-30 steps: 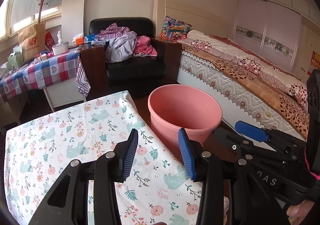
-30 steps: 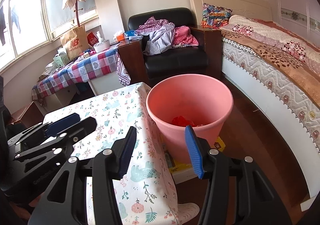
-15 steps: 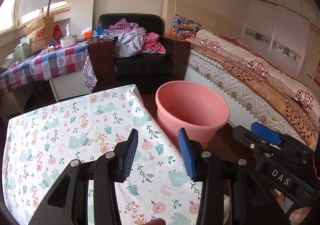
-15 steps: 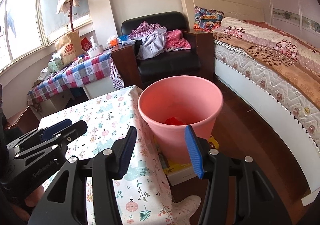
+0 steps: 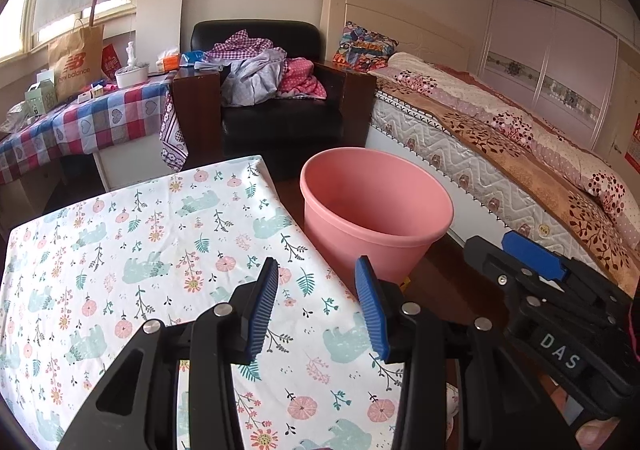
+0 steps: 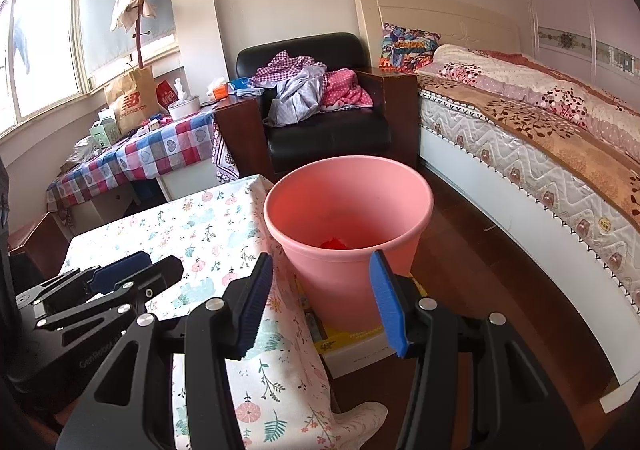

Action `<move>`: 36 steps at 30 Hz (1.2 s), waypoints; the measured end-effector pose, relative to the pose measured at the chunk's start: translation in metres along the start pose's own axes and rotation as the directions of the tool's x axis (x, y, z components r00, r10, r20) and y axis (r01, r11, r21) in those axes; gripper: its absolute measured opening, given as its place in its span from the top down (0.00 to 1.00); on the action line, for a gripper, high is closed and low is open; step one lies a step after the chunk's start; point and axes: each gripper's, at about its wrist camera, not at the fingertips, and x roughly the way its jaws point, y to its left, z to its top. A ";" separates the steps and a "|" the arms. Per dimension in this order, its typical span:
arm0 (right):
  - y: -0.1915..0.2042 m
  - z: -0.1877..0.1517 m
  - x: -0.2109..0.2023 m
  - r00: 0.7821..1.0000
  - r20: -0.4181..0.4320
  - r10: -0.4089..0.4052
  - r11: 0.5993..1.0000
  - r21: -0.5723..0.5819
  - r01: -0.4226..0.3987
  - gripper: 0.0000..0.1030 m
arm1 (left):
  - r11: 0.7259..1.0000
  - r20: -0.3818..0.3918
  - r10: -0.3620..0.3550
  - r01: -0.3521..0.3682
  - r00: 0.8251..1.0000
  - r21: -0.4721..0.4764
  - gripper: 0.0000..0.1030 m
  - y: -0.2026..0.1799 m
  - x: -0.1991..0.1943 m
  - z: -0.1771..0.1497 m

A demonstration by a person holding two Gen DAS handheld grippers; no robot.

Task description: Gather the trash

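While both empty, jaws apart: left tongs [image 5: 316, 306] over tablecloth [image 5: 132, 250], bucket [image 6: 348, 218] at one o'clock; right tongs [image 6: 320, 290] nearer, bucket at twelve o'clock.

A sunlit bedroom with a black armchair [image 6: 320, 122] heaped with clothes against the cream wall, a checked-cloth table [image 6: 160, 150] under windows to its left, and a bed [image 6: 540, 138] to its right.
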 end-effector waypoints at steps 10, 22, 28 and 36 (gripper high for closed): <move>0.004 -0.007 0.013 0.999 -0.030 0.015 1.000 0.014 -0.015 0.51 | 1.000 0.012 -0.020 0.020 1.000 0.003 0.61 -0.003 -0.005 -0.009; 0.007 -0.010 0.020 0.999 -0.045 0.030 1.000 0.010 -0.029 0.51 | 1.000 0.002 -0.018 0.018 1.000 0.004 0.61 0.001 -0.004 -0.013; 0.006 -0.010 0.020 0.999 -0.043 0.032 0.999 0.010 -0.031 0.51 | 1.000 -0.001 -0.018 0.018 1.000 0.013 0.61 -0.001 -0.004 -0.014; 0.007 -0.011 0.019 0.999 -0.043 0.034 0.999 0.011 -0.033 0.51 | 1.000 -0.001 -0.016 0.016 1.000 0.015 0.61 -0.002 -0.005 -0.015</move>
